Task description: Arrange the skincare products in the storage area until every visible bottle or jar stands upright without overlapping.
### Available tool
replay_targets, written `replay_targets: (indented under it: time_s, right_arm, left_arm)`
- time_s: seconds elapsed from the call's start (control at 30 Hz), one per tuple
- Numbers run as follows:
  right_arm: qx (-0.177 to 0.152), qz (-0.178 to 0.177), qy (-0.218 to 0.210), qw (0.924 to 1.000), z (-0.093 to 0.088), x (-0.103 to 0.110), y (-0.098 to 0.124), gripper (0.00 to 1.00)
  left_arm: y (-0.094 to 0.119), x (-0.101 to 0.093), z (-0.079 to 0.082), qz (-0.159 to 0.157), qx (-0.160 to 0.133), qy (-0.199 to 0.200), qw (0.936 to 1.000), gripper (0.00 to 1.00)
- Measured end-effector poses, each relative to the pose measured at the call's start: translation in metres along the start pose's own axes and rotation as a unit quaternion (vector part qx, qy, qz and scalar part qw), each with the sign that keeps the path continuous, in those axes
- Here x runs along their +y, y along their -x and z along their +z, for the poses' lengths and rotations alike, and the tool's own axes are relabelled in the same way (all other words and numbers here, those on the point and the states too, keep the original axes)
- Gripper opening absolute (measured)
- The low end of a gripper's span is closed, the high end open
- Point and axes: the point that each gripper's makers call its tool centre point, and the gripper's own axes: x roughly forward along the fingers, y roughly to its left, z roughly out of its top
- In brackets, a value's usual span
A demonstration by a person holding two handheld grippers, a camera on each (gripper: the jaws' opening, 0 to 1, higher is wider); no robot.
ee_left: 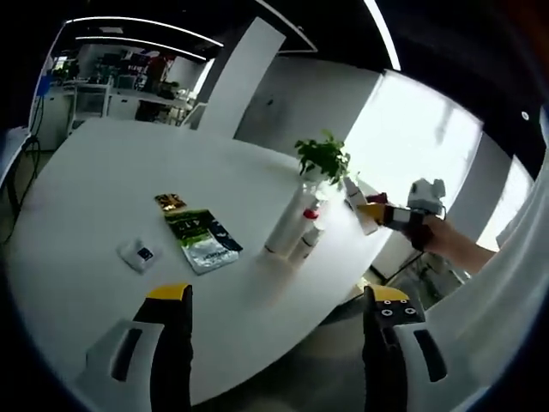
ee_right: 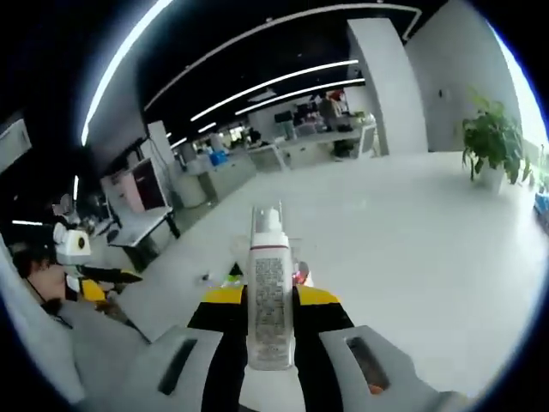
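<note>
In the left gripper view, the left tool (ee_left: pixel 279 307) rises from the bottom of the frame with its two yellow-tipped jaws spread wide apart and nothing between them. Beyond them lies a large round white desk (ee_left: pixel 94 180). Near the middle right of the frame two white bottles stand upright close together at the desk's edge: a tall bottle (ee_left: pixel 288 225) and a shorter bottle with a red collar (ee_left: pixel 306 243) just beside it. A potted plant (ee_left: pixel 324 160) stands behind them. Toward the centre left lie a green sachet (ee_left: pixel 202 240), a small gold packet (ee_left: pixel 170 202) above it, and a small white packet (ee_left: pixel 139 253) to the lower left. At the right of the frame the right tool (ee_left: pixel 376 212) comes in, held by a hand (ee_left: pixel 459 245), with a white spray bottle (ee_left: pixel 358 206) in its jaws, tilted and close to the plant.

In the right gripper view, the right tool (ee_right: pixel 270 300) clamps the spray bottle (ee_right: pixel 268 296) between its jaws at the bottom centre, cap pointing up the frame. The label is too blurred to read; it may be print in small lines.
</note>
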Motion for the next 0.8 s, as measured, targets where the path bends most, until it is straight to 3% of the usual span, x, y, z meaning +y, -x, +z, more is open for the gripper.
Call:
replay_targets:
  time_s: [0.1, 0.3, 0.43, 0.53, 0.8]
  right_arm:
    - [-0.024, 0.035, 0.015, 0.999, 0.011, 0.028, -0.007, 0.19]
    - [-0.042, 0.077, 0.037, 0.9955, 0.019, 0.074, -0.02, 0.19]
    - [-0.041, 0.1, 0.05, 0.9929, 0.016, 0.103, -0.029, 0.19]
    - [-0.036, 0.12, 0.077, 0.9892, 0.011, 0.13, -0.033, 0.19]
    - [-0.03, 0.143, 0.109, 0.9833, 0.001, 0.18, -0.045, 0.19]
  left_arm:
    - [0.003, -0.005, 0.008, -0.008, -0.013, 0.001, 0.9999, 0.74]
    - [0.007, -0.018, 0.02, -0.02, -0.026, -0.002, 0.9994, 0.74]
    - [0.009, -0.03, 0.029, -0.032, -0.033, -0.008, 0.9989, 0.74]
    - [0.011, -0.039, 0.039, -0.048, -0.053, 0.01, 0.9974, 0.73]
    - [0.011, -0.06, 0.055, -0.07, -0.078, 0.022, 0.9942, 0.69]
